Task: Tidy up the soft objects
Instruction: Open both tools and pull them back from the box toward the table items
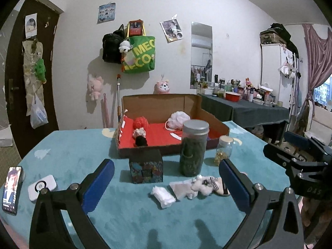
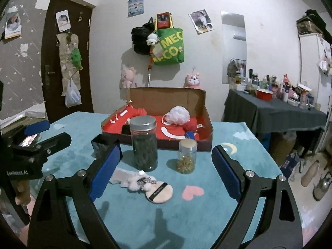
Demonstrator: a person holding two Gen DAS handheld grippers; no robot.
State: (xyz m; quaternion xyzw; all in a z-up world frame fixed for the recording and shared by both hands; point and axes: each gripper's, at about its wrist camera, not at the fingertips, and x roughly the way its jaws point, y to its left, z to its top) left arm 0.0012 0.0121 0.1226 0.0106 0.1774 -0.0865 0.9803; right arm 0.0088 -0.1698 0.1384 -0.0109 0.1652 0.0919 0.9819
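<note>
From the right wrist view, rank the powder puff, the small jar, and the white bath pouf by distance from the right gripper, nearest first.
1. Powder puff, on the mat between the open right gripper's fingers.
2. Small jar, standing farther back, right of centre.
3. White bath pouf, farthest, inside the cardboard box.

a lived-in home bedroom, judging by plush toys (image 1: 95,87) and bags (image 1: 139,55) hung on the wall, a mirror (image 1: 201,54), a side table (image 1: 244,105) crowded with cosmetics, pink curtains (image 1: 315,62), a dark door (image 2: 66,62).
</note>
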